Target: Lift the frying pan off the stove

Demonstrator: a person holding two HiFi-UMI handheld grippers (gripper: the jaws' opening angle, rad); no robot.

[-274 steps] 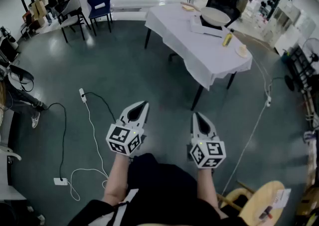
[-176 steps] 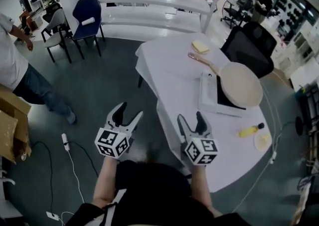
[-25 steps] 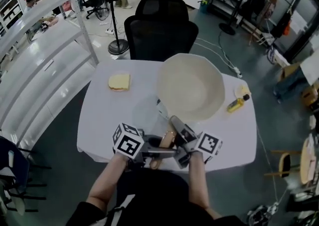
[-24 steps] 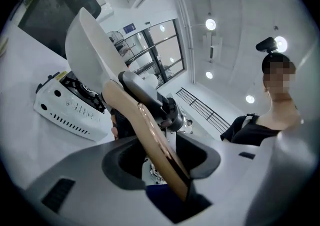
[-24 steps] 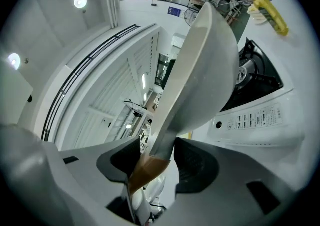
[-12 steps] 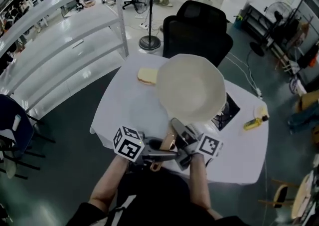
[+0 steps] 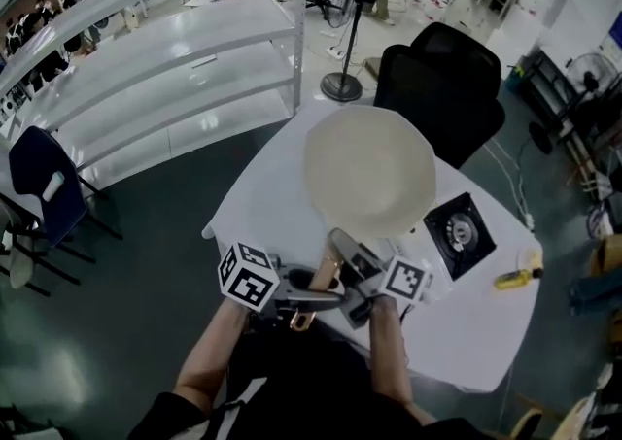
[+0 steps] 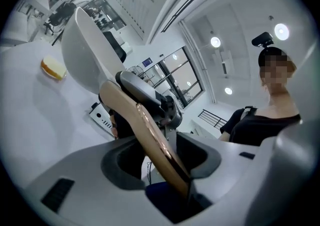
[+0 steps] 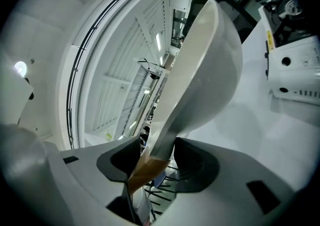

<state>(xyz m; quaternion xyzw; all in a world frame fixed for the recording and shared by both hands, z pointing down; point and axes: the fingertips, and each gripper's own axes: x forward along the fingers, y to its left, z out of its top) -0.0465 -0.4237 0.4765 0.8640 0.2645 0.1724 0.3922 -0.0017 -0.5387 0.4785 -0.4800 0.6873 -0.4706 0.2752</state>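
Note:
The cream frying pan [image 7: 367,168] hangs above the white table [image 7: 255,220], clear of the black stove [image 7: 461,234] to its right. Its wooden handle [image 7: 325,280] points toward me. My left gripper [image 7: 328,298] comes in from the left and is shut on the handle's end. My right gripper [image 7: 342,242] is shut on the handle nearer the pan. In the left gripper view the handle [image 8: 150,140] runs between the jaws up to the pan [image 8: 87,50]. The right gripper view shows the pan [image 9: 205,65] tilted, the handle [image 9: 145,170] in the jaws and the stove [image 9: 295,78] at right.
A yellow bottle [image 7: 513,279] lies at the table's right edge beyond the stove. A slice of bread [image 8: 54,68] sits on the table behind the pan. A black office chair [image 7: 442,88] stands at the far side, with white shelving [image 7: 175,69] to the left.
Both grippers have carried the pan sideways away from the stove, which now lies uncovered to the pan's right. The bread has gone out of sight behind the pan in the head view.

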